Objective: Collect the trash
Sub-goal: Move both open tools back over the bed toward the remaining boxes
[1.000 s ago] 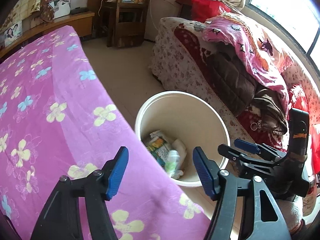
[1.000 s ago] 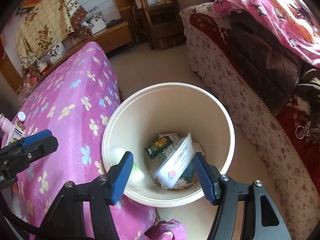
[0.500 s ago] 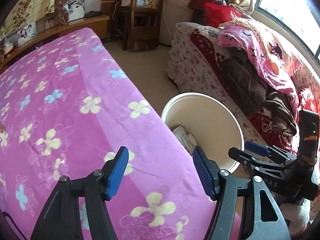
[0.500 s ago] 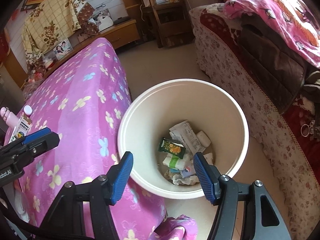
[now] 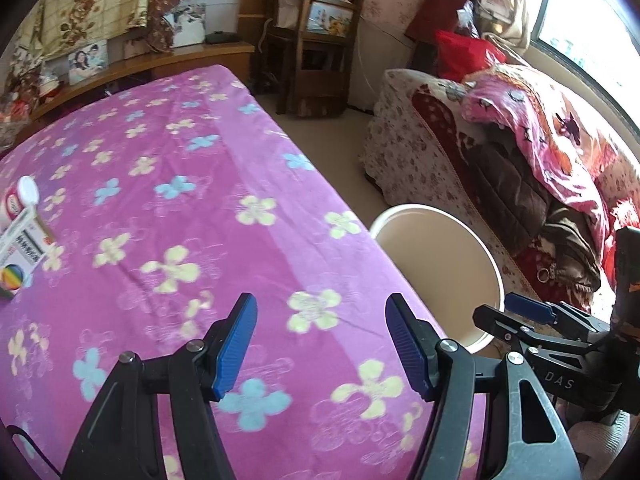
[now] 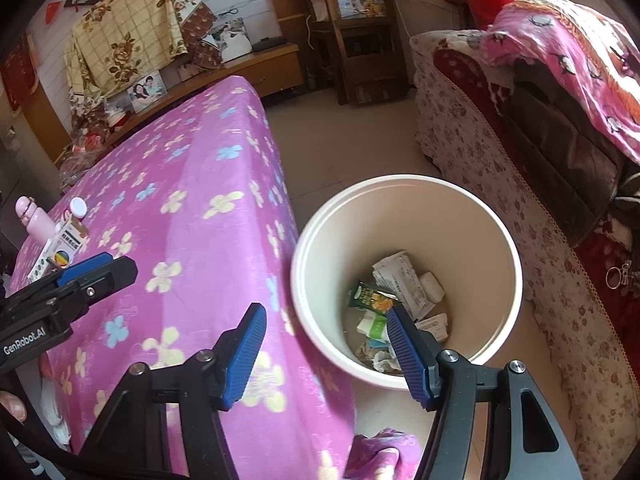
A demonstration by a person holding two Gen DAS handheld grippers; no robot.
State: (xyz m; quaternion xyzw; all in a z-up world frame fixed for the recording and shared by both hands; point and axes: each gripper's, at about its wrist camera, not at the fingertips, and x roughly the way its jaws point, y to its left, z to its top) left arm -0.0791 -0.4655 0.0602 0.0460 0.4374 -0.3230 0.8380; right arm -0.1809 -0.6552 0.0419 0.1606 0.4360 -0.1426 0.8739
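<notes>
A cream waste bin (image 6: 496,240) stands on the floor by the corner of a table under a pink flowered cloth (image 5: 192,216). It holds several wrappers and papers (image 6: 396,300). My right gripper (image 6: 326,356) is open and empty, over the table corner and the bin's near rim. My left gripper (image 5: 322,344) is open and empty above the cloth, left of the bin (image 5: 476,248). A white box with a rainbow mark (image 5: 20,256) and a white-capped bottle (image 5: 18,200) lie at the cloth's far left; both show in the right wrist view (image 6: 60,252).
A pink bottle (image 6: 34,220) stands beside the box. A flowered sofa (image 6: 500,168) with a pink blanket runs along the right of the bin. A wooden shelf unit (image 5: 316,52) and a low cabinet (image 5: 140,68) stand at the back.
A white packet dropped from my right gripper into the bin. My left gripper swung left from over the bin to over the cloth. My right gripper drifted left toward the table corner.
</notes>
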